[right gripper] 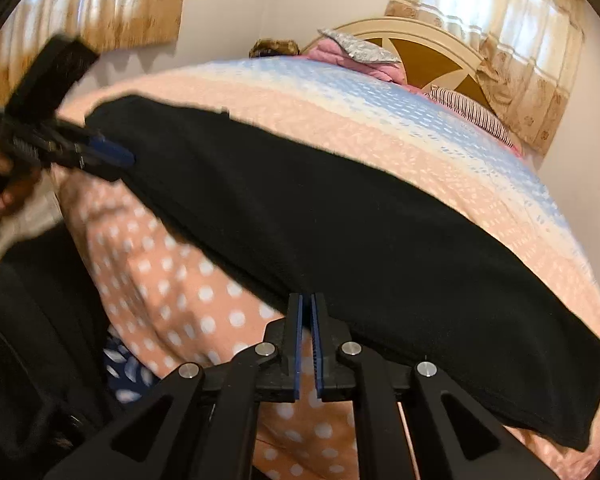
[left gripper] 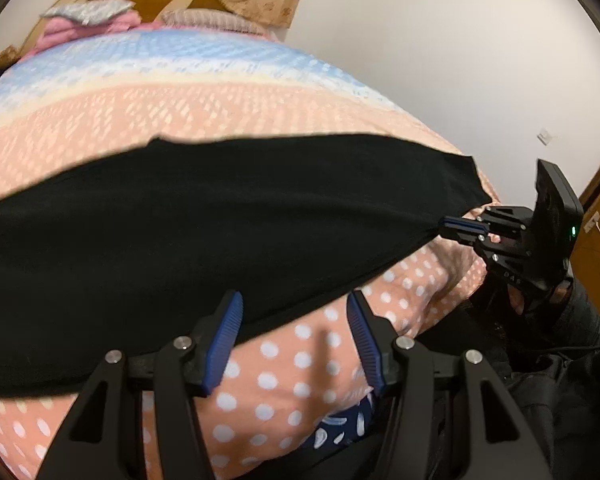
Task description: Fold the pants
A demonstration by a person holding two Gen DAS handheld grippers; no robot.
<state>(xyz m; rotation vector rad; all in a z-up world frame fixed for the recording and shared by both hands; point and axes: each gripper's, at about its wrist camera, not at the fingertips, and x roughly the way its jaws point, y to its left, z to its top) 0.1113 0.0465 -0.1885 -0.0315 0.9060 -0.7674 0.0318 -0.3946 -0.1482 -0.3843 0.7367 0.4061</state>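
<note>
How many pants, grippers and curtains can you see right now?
black pants: 1
grippers: 2, the left gripper and the right gripper
curtains: 2, one at the left and one behind the headboard
Total: 5

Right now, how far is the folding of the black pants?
Done: the pants lie as one long band across the bed cover, so a lengthwise fold seems made. In hand: the right gripper is shut on the near edge, and the left gripper is open over the same edge. Left: folding the band shorter.
</note>
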